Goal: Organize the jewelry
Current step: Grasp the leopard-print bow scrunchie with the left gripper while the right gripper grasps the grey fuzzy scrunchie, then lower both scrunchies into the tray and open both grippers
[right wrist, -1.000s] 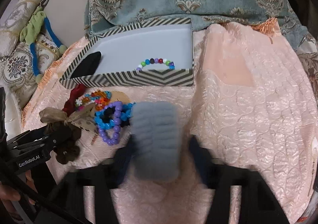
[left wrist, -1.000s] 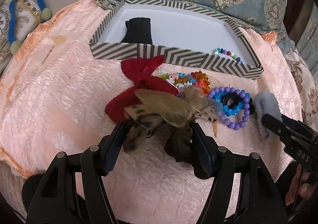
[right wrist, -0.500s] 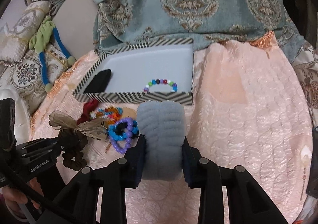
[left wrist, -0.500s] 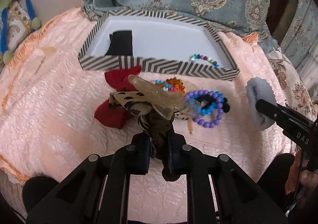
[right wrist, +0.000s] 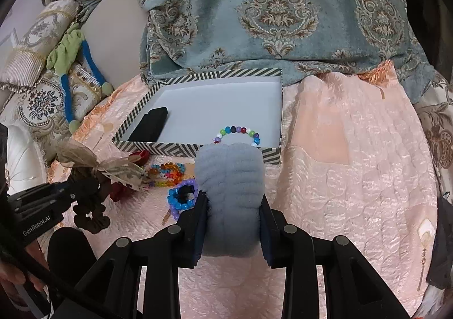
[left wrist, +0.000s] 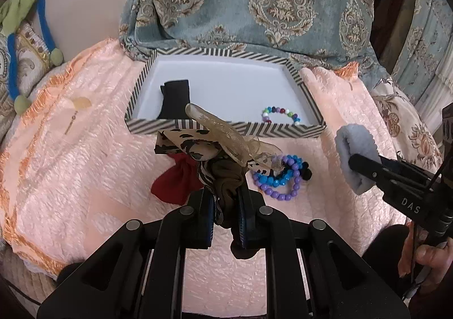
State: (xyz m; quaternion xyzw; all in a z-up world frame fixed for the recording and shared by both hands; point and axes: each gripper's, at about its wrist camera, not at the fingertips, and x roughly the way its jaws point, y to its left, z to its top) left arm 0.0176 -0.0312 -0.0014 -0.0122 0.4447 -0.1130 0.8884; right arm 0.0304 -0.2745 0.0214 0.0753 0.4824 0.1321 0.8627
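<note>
Grey fleece scrunchie (right wrist: 230, 194) is clamped between the right gripper (right wrist: 232, 222) fingers, held above the bedspread (right wrist: 354, 177) just short of the striped box (right wrist: 198, 149). Left gripper (left wrist: 223, 217) fingers are pinched on a brown bow scrunchie (left wrist: 223, 160), also raised. Risk: the bow's loose ribbons may snag the beaded bracelets (left wrist: 280, 177) below and drag them along.
</note>
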